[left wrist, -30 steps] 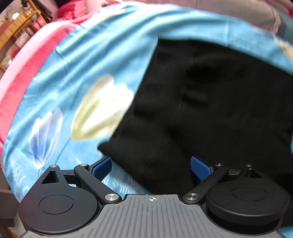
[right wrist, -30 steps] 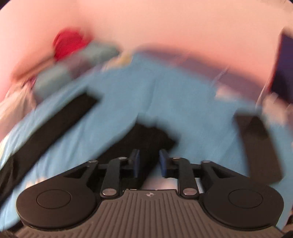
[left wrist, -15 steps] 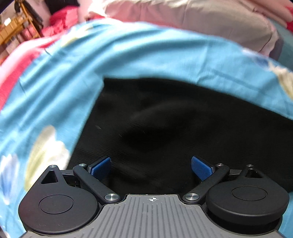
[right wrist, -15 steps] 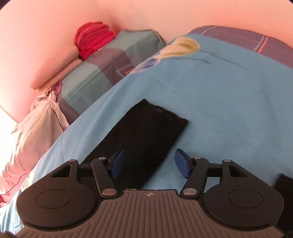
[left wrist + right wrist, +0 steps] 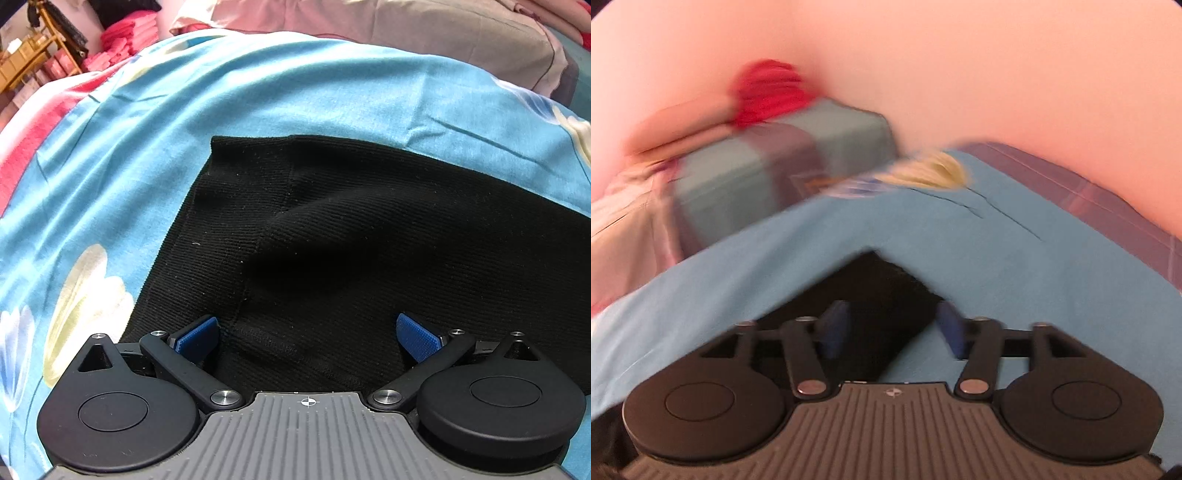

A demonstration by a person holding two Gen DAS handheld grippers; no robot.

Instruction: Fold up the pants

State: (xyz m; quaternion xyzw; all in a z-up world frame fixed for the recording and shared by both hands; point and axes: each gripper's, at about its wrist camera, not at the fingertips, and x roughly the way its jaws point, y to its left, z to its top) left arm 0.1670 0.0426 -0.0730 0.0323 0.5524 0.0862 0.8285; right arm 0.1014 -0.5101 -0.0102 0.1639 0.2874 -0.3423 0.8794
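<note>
Left gripper (image 5: pixel 306 336) tilts steeply down over the black pants (image 5: pixel 369 240), jaws spread wide, nothing clamped; fabric lies flat on the blue floral bedsheet (image 5: pixel 258 96). Right gripper (image 5: pixel 892 326) angles shallower above a pant-leg end (image 5: pixel 882 288), jaws just opening, cloth between but unpinched. Only the right view, blurred, shows the red bundle (image 5: pixel 768 92).

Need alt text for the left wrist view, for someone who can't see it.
Black pants lie flat on a blue floral sheet, filling the middle and right of the view. The open left hand-held gripper hovers over their near edge, with pillows behind.
</note>
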